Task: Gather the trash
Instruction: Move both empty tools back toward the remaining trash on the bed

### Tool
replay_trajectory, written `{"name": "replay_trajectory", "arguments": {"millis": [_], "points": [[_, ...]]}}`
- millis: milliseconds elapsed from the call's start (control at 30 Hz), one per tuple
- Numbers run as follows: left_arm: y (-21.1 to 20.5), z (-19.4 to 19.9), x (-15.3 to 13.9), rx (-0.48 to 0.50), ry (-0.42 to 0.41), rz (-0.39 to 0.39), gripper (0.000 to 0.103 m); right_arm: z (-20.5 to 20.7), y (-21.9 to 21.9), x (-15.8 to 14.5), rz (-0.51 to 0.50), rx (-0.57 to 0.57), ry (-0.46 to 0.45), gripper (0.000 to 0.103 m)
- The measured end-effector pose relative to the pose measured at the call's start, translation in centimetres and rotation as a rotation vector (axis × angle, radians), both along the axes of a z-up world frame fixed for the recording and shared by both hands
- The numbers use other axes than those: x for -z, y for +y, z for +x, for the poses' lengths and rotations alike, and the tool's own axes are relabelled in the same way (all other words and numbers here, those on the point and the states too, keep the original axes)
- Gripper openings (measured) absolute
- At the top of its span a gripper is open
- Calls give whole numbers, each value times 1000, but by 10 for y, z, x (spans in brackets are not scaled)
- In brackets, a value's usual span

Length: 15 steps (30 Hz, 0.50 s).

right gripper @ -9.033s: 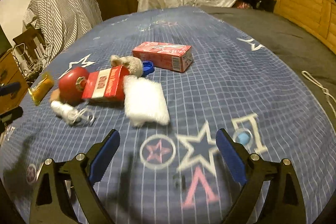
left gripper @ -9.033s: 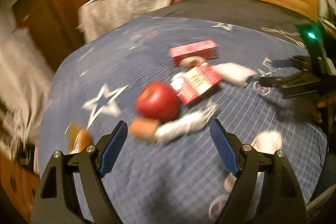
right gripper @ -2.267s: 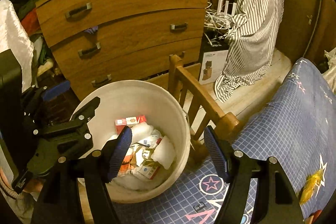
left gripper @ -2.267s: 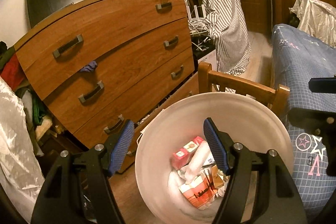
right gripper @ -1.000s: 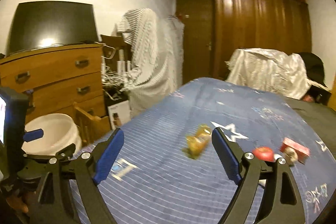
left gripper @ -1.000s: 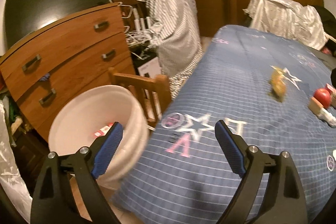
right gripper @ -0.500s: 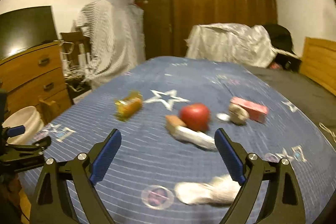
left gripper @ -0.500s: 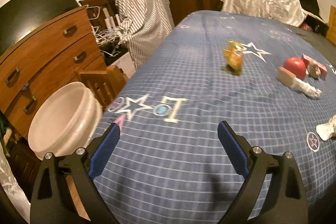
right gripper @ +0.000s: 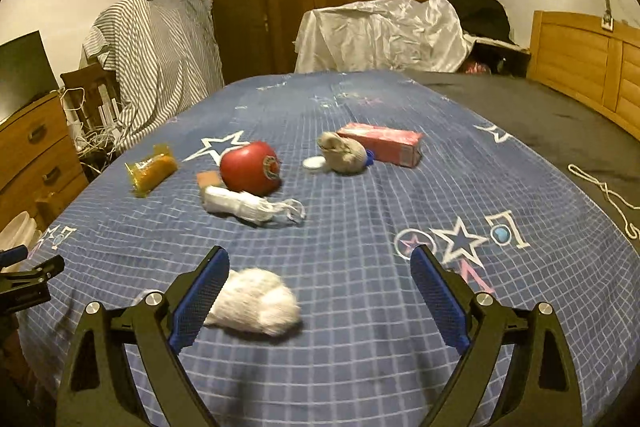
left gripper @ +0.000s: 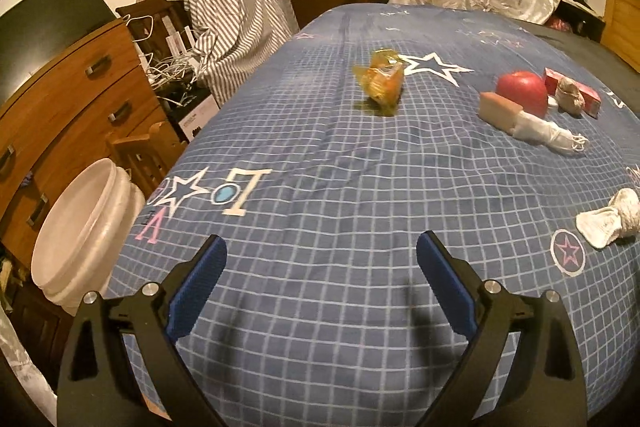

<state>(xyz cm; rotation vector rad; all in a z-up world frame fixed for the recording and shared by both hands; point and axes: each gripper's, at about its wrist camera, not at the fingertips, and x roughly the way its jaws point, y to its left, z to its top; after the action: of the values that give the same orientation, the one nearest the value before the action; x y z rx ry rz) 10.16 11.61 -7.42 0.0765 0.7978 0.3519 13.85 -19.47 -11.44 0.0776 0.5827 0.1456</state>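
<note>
Trash is lying scattered on the blue checked bedspread, and nearest of it is a white wad, sitting just inside the left finger of the right gripper, whose jaws are standing spread wide, having just been opening, with the pads not pressing on it. The left gripper is hanging over bare bedspread near the bed's corner, its jaws likewise spread after just opening, with nothing between them. Farther on, a white wrapper is lying against a tan block, which is touching a red ball. To their left an orange packet is resting apart from the rest. Beyond the ball, a crumpled beige wad is sitting against a red box, with a white cap just beside it. A white bin is standing on the floor beside the bed, next to a wooden dresser.
</note>
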Motion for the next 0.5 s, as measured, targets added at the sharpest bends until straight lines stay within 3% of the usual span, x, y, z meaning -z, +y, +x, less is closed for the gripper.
{"name": "replay_trajectory", "arguments": {"millis": [500], "points": [[-15,17,22,4,49,-3,93,15,38,26,-18,-241,99,92]]}}
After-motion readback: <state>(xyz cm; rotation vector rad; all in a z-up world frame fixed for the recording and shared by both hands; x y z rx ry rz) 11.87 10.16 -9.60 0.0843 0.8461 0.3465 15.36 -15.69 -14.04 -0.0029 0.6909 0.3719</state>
